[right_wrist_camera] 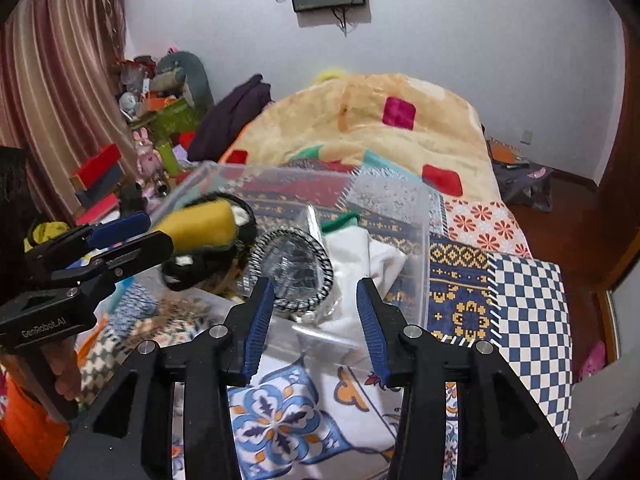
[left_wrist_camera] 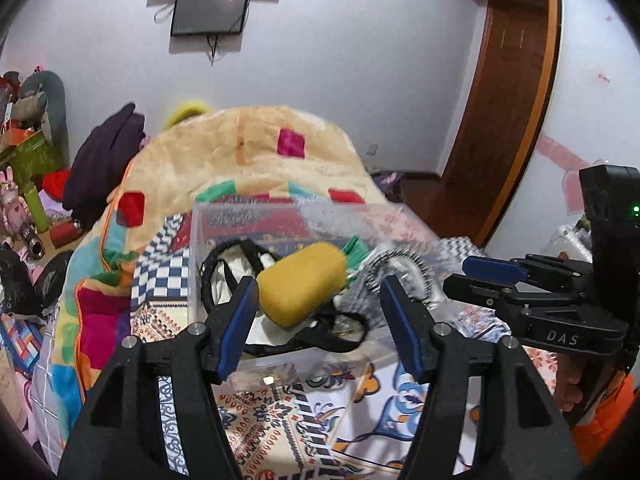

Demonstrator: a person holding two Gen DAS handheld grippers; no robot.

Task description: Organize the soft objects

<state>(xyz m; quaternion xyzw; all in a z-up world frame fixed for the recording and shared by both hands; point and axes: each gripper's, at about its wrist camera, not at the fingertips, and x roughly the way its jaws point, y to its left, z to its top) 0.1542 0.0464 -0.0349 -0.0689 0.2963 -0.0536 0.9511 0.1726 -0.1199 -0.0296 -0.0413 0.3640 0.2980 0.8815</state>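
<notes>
A clear plastic box (left_wrist_camera: 248, 216) stands on the patterned bedspread and also shows in the right wrist view (right_wrist_camera: 420, 216). In it lie a yellow plush with green tuft (left_wrist_camera: 304, 284), a black-edged white cloth (left_wrist_camera: 228, 276), a black-and-white striped ring item (right_wrist_camera: 292, 268) and a white cloth (right_wrist_camera: 368, 256). My left gripper (left_wrist_camera: 320, 320) is open just in front of the yellow plush, which looks blurred and free of the jaws. My right gripper (right_wrist_camera: 316, 320) is open and empty at the box's near wall. Each gripper shows in the other view.
A folded beige blanket (left_wrist_camera: 260, 152) with coloured squares lies behind the box. Dark purple clothes (left_wrist_camera: 104, 152) sit at its left. Cluttered toys and boxes (right_wrist_camera: 160, 120) stand by the curtain. A checkered cloth (right_wrist_camera: 528, 312) lies at the bed's right edge, and a wooden door (left_wrist_camera: 500, 100) is beyond.
</notes>
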